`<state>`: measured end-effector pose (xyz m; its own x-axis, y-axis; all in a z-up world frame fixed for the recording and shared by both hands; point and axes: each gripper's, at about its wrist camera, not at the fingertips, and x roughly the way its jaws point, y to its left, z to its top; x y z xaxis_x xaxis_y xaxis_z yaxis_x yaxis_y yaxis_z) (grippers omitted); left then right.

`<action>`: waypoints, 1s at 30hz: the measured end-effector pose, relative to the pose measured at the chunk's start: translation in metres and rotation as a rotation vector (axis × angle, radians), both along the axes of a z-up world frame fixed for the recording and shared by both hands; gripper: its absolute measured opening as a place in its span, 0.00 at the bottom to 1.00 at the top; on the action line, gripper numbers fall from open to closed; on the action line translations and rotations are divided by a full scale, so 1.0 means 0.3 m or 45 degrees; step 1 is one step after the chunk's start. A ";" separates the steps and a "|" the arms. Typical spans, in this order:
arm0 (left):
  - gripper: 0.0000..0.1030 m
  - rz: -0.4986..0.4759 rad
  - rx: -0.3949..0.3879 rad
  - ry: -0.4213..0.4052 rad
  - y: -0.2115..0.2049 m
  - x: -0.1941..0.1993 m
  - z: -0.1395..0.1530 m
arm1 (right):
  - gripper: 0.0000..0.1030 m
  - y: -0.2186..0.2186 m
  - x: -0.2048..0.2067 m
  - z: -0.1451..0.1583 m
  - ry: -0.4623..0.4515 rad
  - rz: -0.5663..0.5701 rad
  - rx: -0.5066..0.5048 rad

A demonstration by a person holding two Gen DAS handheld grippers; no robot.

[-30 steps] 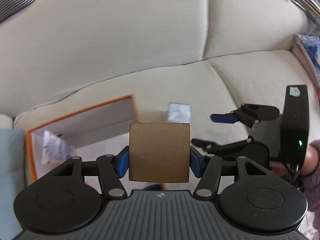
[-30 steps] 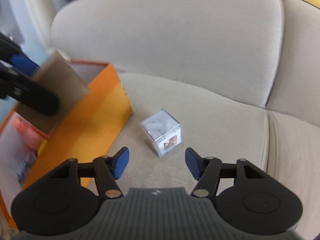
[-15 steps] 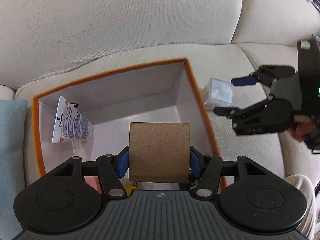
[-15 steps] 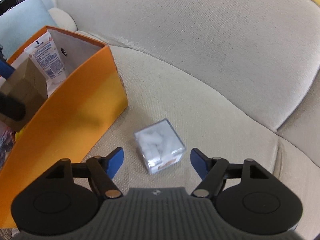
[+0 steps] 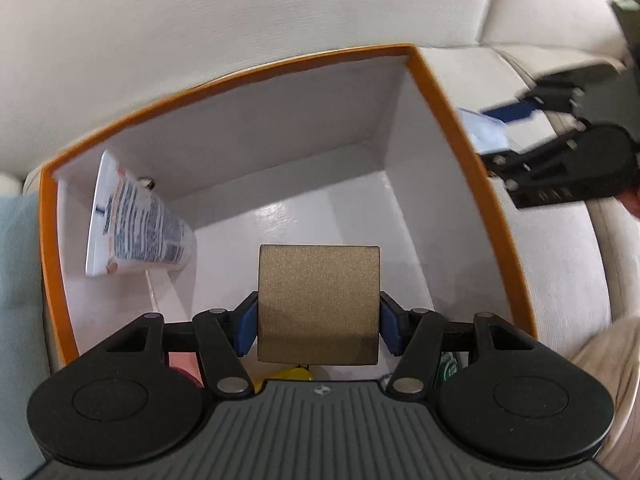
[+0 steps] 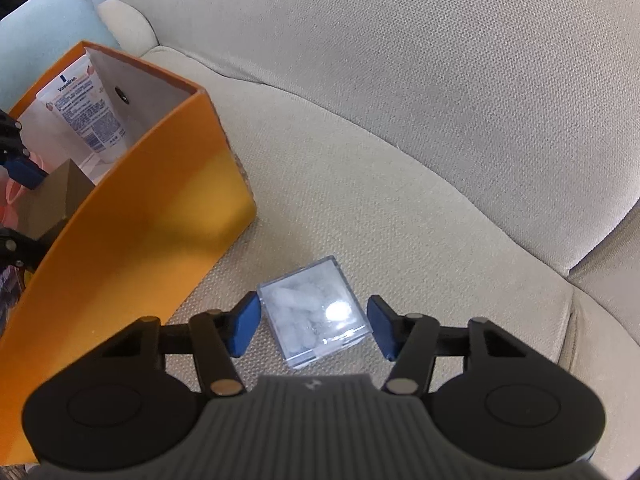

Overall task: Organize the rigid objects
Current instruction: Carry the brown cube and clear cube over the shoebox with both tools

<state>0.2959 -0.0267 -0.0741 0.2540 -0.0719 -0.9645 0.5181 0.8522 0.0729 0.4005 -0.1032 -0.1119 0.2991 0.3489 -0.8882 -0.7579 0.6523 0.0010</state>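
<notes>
My left gripper is shut on a brown cardboard cube, low inside the orange box with white inner walls. A white lotion tube leans in the box's far left corner. On the sofa seat, right of the orange box, lies a clear plastic cube with white filling. My right gripper straddles it and its jaws are closing. A narrow gap still shows at each blue pad. The brown cube also shows inside the box in the right wrist view.
The beige sofa backrest rises behind the seat. A light blue cushion lies left of the box. Pink, yellow and green items peek out at the box's near end under my left gripper. A person's trouser leg is at the right.
My left gripper has sunk with the brown cube into the orange box. My right gripper has moved over the clear cube, spread wider, then narrowed around it.
</notes>
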 end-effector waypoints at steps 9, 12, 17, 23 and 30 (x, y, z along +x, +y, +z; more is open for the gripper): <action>0.66 0.044 -0.013 -0.031 0.017 -0.011 -0.040 | 0.56 0.008 -0.089 0.068 -0.043 -0.030 -0.016; 0.66 -0.002 -0.003 -0.009 0.013 -0.007 -0.058 | 0.56 0.009 -0.134 0.130 -0.070 -0.001 -0.005; 0.66 -0.077 0.007 0.037 0.015 0.006 -0.097 | 0.55 0.047 -0.185 0.239 -0.135 0.078 -0.006; 0.66 -0.089 0.002 0.048 0.025 0.021 -0.121 | 0.55 0.121 -0.245 0.343 -0.185 0.177 0.013; 0.70 -0.024 -0.065 0.023 0.052 0.036 -0.113 | 0.54 0.200 -0.321 0.389 -0.302 0.274 -0.050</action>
<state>0.3067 -0.0110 -0.1079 0.2345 -0.1260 -0.9639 0.5351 0.8445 0.0198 0.3041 -0.0432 0.0047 0.4224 0.3933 -0.8166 -0.8546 0.4731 -0.2142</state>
